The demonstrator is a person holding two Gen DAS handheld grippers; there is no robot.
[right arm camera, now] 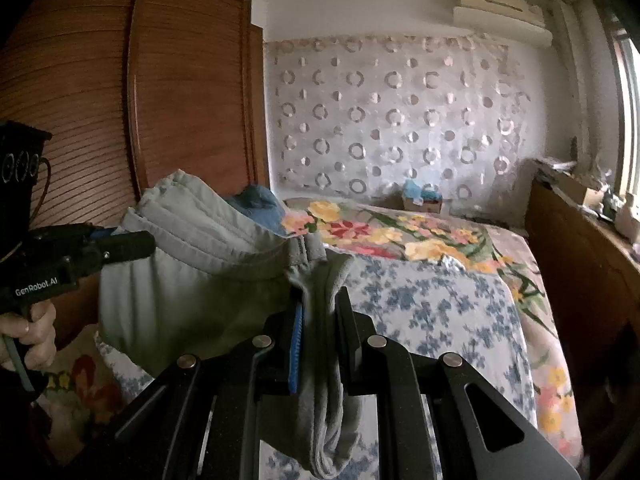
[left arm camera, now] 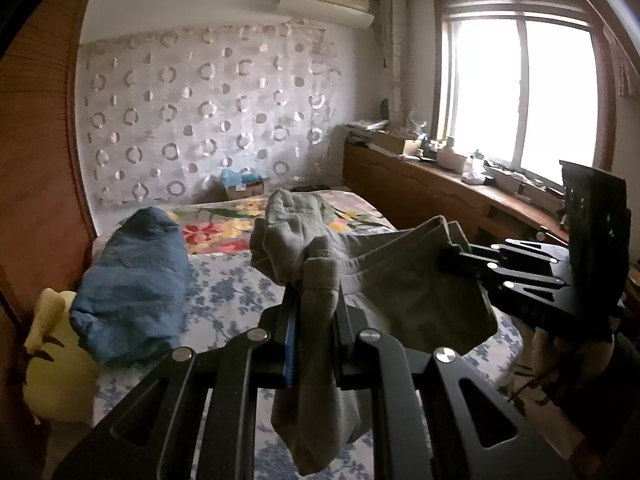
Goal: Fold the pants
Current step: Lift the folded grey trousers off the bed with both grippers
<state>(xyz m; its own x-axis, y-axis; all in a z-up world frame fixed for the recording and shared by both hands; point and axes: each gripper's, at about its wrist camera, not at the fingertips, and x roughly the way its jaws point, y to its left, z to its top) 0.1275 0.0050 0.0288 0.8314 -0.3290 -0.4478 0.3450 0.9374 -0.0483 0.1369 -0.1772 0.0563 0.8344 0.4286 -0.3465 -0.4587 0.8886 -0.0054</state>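
Grey-green pants (left arm camera: 384,280) hang in the air above the bed, held up between both grippers. My left gripper (left arm camera: 316,296) is shut on a bunched edge of the pants, with cloth hanging down between its fingers. My right gripper (right arm camera: 320,304) is shut on the other end of the pants (right arm camera: 192,272). The right gripper also shows in the left wrist view (left arm camera: 452,258), pinching the waistband at the right. The left gripper shows in the right wrist view (right arm camera: 136,244), clamped on the waistband at the left. The lower part of the pants is hidden below the grippers.
The bed (left arm camera: 224,292) has a blue-flowered sheet and a bright floral blanket (right arm camera: 400,236). A blue garment (left arm camera: 136,284) lies bunched at its left, beside a yellow soft toy (left arm camera: 56,356). A wooden wardrobe (right arm camera: 120,100) stands left, a cluttered wooden ledge (left arm camera: 440,184) right under the window.
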